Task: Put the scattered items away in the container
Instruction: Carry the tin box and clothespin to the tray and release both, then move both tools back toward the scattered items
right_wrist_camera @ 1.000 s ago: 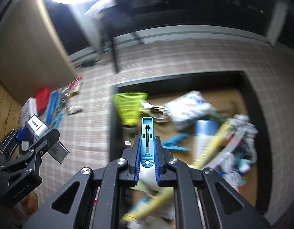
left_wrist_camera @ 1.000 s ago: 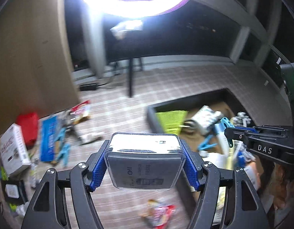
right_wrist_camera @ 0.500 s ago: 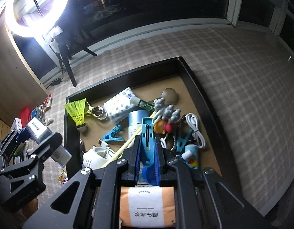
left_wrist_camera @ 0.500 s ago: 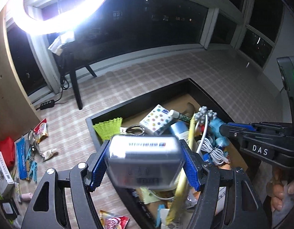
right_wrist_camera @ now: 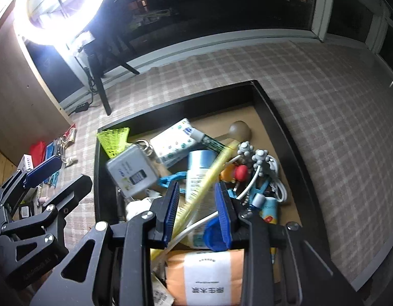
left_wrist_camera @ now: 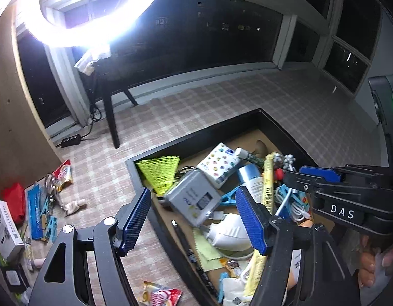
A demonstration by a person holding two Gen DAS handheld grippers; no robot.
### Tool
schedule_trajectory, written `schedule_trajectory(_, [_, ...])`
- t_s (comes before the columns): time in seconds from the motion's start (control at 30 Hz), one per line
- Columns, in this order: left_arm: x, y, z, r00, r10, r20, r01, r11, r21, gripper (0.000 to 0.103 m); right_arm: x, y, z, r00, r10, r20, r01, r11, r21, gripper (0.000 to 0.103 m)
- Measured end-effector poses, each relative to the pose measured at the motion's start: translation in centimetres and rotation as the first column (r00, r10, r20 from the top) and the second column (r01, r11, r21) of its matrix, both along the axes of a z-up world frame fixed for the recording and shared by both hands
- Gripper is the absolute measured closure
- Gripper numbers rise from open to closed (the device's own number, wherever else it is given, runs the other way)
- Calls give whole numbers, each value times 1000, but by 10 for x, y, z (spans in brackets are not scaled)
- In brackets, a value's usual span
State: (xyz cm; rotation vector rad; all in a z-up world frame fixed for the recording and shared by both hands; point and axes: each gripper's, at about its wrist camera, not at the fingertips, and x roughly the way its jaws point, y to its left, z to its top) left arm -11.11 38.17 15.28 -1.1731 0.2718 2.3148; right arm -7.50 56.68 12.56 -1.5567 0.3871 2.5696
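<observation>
Over the black container point(left_wrist_camera: 278, 125): my left gripper point(left_wrist_camera: 196, 219) stands wide with nothing held; grey box point(left_wrist_camera: 192, 197) sits loose beneath, inside the tray. My right gripper point(right_wrist_camera: 197, 209), fingers opening, lets a blue clip point(right_wrist_camera: 213, 234) go. Box: judged rigid, light, smooth; grip across flat sides. Strays wait on the floor point(left_wrist_camera: 94, 178).

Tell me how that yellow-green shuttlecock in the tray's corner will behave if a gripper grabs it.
The shuttlecock probably weighs very little for its size. Its open mesh skirt would likely flex or crush under firm pads, so a grip near the base seems safer. Being conical, it may roll in an arc if nudged, though the tray wall beside it should stop it.
</observation>
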Motion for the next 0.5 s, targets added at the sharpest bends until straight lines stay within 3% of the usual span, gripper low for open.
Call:
schedule_trajectory(0.27, [-14, -56, -5, 995, 98, 10, -98, 995, -18, 37, -17, -38, 0, 996, 91, 0, -91, 996, -10, 74])
schedule_trajectory(0.5, [-29, -131, -18, 978, 210, 10, -209, 976, -62, 37, -38, -88, -7, 979, 203, 23, -202, 979, -23, 74])
